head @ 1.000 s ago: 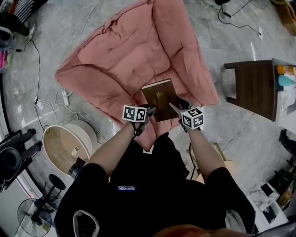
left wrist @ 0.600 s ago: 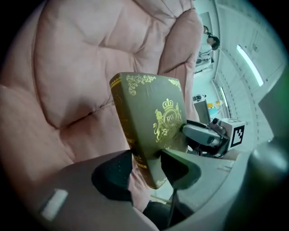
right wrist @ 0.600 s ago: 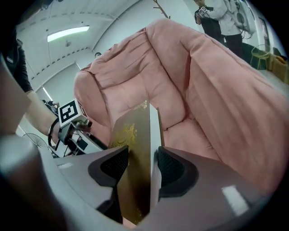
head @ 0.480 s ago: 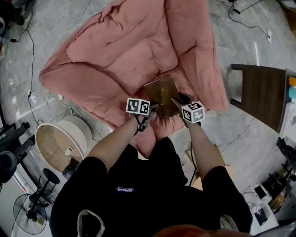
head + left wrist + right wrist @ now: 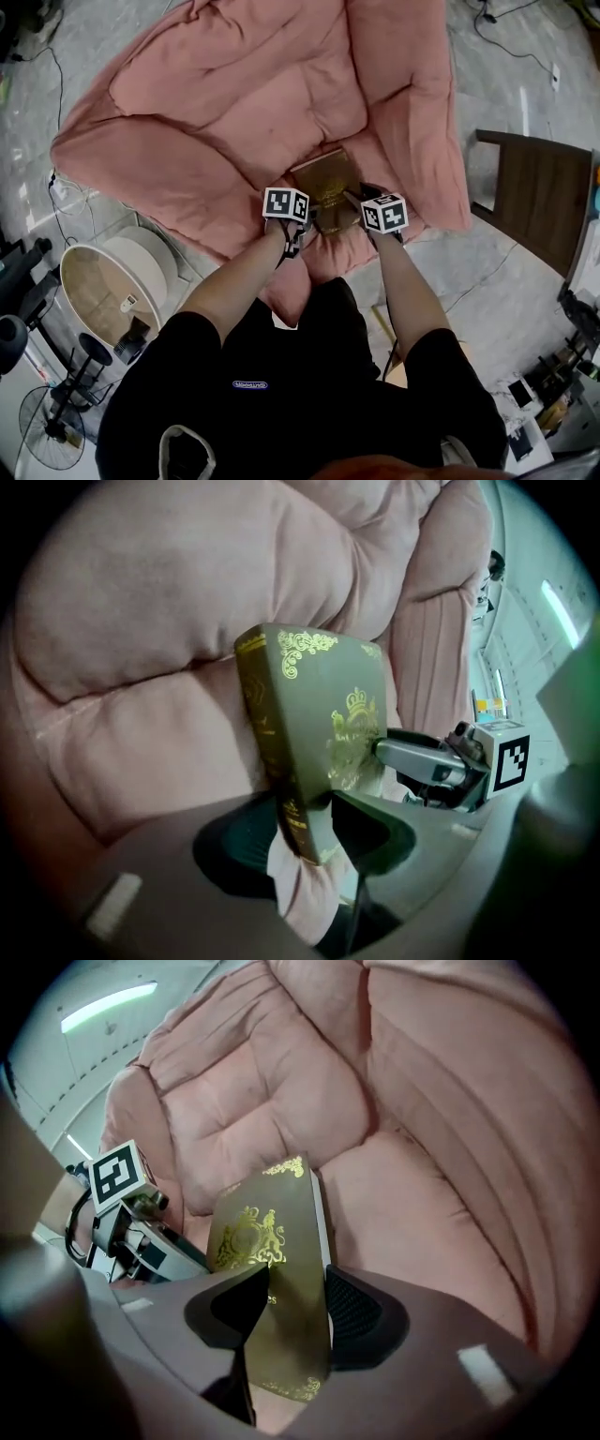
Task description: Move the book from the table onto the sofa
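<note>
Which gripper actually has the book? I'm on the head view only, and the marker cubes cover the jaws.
Observer: Both. The left gripper view shows the left gripper with its jaws closed on the book at the spine side.
Operator: And the right?
Observer: The right gripper clamps the opposite, page-side edge. Its jaws have just been closing further, with the book between them.
Operator: Book open or closed?
Observer: Closed. The spine, with gold ornament, faces the left gripper's camera.
</note>
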`<state>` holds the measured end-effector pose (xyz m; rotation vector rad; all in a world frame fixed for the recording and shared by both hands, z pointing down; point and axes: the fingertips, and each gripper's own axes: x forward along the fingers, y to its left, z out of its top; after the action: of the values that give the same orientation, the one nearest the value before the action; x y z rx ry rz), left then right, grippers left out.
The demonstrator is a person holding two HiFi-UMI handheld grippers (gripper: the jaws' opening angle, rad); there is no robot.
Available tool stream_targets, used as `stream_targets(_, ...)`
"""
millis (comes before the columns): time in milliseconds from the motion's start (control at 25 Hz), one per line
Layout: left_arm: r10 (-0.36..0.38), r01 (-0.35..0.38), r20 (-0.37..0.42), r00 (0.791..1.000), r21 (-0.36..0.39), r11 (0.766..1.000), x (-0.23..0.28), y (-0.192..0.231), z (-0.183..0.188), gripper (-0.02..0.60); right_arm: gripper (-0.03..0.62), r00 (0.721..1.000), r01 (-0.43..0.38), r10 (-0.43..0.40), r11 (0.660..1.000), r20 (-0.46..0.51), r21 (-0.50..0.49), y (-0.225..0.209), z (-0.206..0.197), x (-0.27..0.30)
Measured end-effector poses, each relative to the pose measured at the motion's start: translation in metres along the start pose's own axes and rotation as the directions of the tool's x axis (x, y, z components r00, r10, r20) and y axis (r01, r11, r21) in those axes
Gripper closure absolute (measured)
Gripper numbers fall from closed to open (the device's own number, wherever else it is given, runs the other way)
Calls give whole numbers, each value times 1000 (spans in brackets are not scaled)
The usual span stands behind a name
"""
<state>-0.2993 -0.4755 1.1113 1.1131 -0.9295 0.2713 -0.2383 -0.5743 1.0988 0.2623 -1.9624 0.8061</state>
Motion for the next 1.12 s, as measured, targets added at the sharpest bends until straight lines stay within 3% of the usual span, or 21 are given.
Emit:
stream_targets(160, 0, -1, -34, 999, -28, 1000, 10, 12, -1, 391, 379, 1000, 11, -11, 1000, -17, 6, -1, -6, 11)
stream_targets(360, 3, -3, -21, 1000, -3, 1000, 8, 7, -1, 387, 367, 998, 43, -43, 999, 46, 6, -5, -5, 1)
stream_targets(520, 77, -78, 66, 995, 15, 997, -18, 1, 3, 388, 359, 983, 77, -80, 997, 163, 27, 9, -3, -39)
stream_targets(720, 141, -147, 199, 970, 14, 989, -75, -22, 5, 388, 379, 949, 61, -72, 997, 306, 45, 50, 4, -114)
stream_targets(840, 107, -128, 222, 969, 85, 988, -109, -51, -11, 398, 396, 918, 43, -58, 998, 393, 48, 79, 13, -169)
stream_targets(960, 88, -137, 238, 967, 199, 970, -148, -83, -38, 426, 421, 883, 30, -48, 999, 467, 46, 106, 19, -227)
stream_targets(1120, 95, -188, 324, 941, 267, 945, -197, -120, -46, 441, 431, 841, 9, -13, 1000, 540, 11, 131, 33, -293)
